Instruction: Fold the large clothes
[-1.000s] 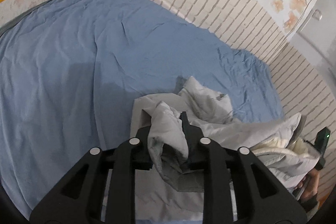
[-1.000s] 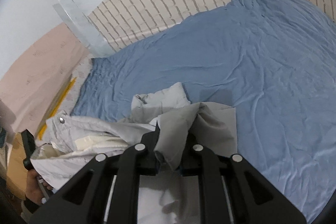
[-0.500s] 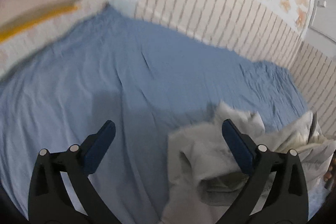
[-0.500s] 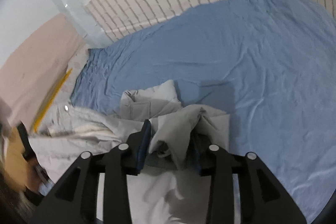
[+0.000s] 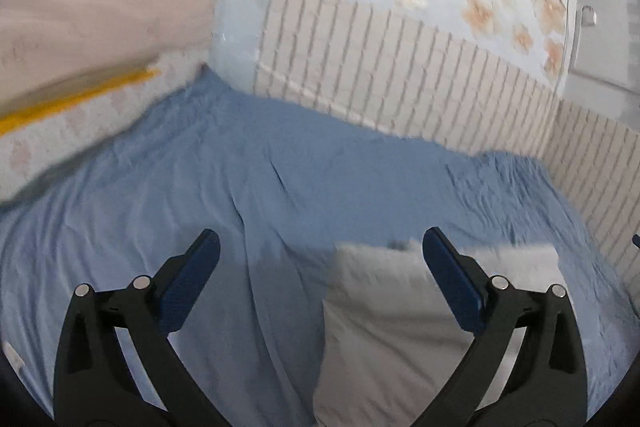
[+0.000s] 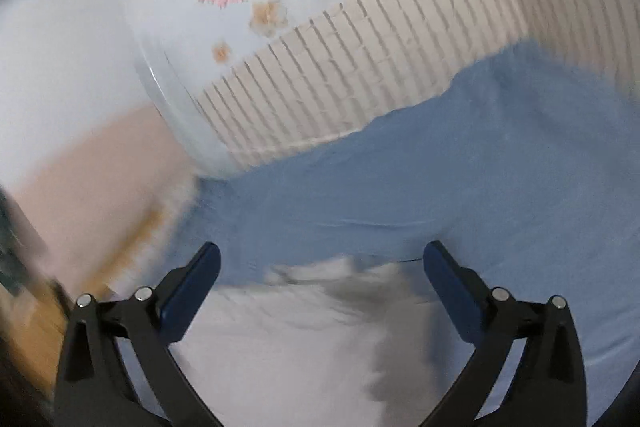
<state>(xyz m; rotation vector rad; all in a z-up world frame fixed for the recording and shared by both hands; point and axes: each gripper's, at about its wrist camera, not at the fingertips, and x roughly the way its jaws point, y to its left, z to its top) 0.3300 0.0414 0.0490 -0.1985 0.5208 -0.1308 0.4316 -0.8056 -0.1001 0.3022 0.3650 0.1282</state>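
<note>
A light grey garment (image 5: 384, 327) lies on the blue bedsheet (image 5: 260, 187), low and right of centre in the left wrist view. It also shows in the right wrist view (image 6: 288, 339), low in the middle, blurred. My left gripper (image 5: 320, 259) is open and empty, above the garment's left edge. My right gripper (image 6: 320, 267) is open and empty, above the garment's far edge. Both views are motion-blurred.
A brick-pattern wall (image 5: 400, 67) runs behind the bed and along its right side. A pink wall and a yellow-striped mattress edge (image 5: 80, 99) lie to the left. The blue sheet (image 6: 480, 179) stretches far and to the right of the garment.
Both grippers were shut on folds of the grey garment. They have opened, let it drop onto the bed, and lifted and tilted up toward the wall.
</note>
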